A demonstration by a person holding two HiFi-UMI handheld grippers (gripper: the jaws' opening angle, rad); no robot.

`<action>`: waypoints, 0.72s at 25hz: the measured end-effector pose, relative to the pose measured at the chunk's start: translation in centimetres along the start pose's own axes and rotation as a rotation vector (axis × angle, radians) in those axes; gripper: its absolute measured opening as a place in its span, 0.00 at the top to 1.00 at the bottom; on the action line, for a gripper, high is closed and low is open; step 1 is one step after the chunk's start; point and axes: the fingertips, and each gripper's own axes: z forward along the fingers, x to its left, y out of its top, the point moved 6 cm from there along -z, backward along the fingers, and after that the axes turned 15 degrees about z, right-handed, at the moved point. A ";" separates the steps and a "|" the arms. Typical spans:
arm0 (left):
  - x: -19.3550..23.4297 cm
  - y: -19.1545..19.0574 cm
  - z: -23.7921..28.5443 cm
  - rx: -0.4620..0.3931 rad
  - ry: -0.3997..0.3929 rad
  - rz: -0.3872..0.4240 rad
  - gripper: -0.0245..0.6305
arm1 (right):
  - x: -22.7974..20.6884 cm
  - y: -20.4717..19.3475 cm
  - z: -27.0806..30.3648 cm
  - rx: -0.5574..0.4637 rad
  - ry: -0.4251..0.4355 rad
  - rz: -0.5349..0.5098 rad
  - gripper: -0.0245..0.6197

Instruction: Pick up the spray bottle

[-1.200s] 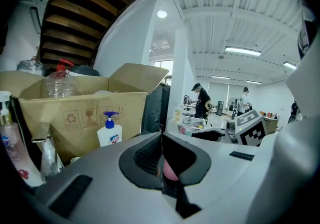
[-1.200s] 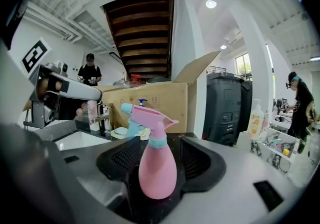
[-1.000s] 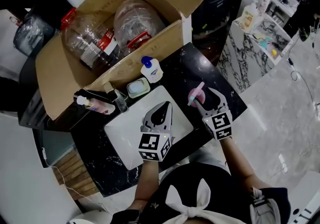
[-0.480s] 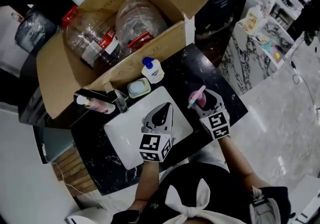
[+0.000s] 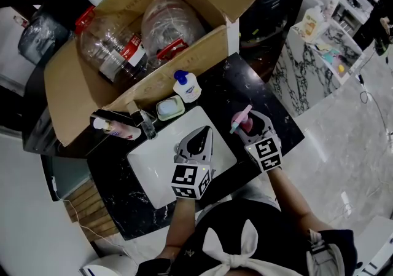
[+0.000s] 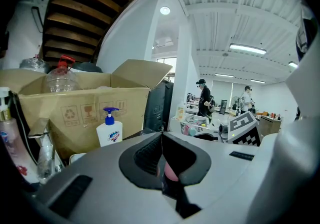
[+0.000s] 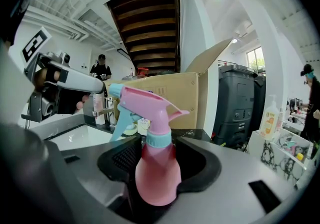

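A pink spray bottle (image 5: 243, 122) with a pale blue collar and trigger stands upright on the black marble counter (image 5: 270, 109), right of the sink. My right gripper (image 5: 252, 123) reaches round it, and its jaws are closing with the bottle's body (image 7: 156, 170) between them. A little room still shows beside the bottle's neck. My left gripper (image 5: 204, 131) hovers over the white sink basin (image 5: 153, 158), jaws shut with the tips (image 6: 161, 135) meeting and nothing held.
An open cardboard box (image 5: 202, 41) full of large plastic bottles stands behind the sink. A white pump soap bottle (image 5: 186, 86), a soap dish (image 5: 169, 109), the faucet (image 5: 146, 125) and a lying pink bottle (image 5: 113, 127) line the sink's back edge. The counter's edge runs close on the right.
The right gripper's jaws have drawn in slightly around the spray bottle. The left gripper has stayed where it was.
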 end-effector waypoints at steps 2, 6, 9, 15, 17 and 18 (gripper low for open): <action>-0.1 0.0 0.0 0.001 -0.004 0.001 0.92 | 0.0 0.0 -0.1 -0.003 -0.005 0.001 0.62; -0.1 0.0 -0.1 -0.001 -0.010 0.006 0.92 | -0.1 0.0 -0.4 -0.007 -0.022 0.001 0.62; -0.4 0.1 -0.1 -0.004 -0.018 0.012 0.92 | -0.1 0.3 -0.7 -0.017 -0.029 -0.002 0.63; -1.1 0.5 -0.8 -0.010 -0.041 0.031 0.92 | 0.2 1.0 -2.0 -0.047 -0.044 0.001 0.63; -1.2 0.6 -1.0 -0.013 -0.047 0.038 0.92 | 0.4 1.3 -2.4 -0.058 -0.051 0.003 0.63; -1.2 0.7 -1.2 -0.015 -0.051 0.041 0.92 | 0.5 1.4 -2.6 -0.065 -0.055 0.005 0.63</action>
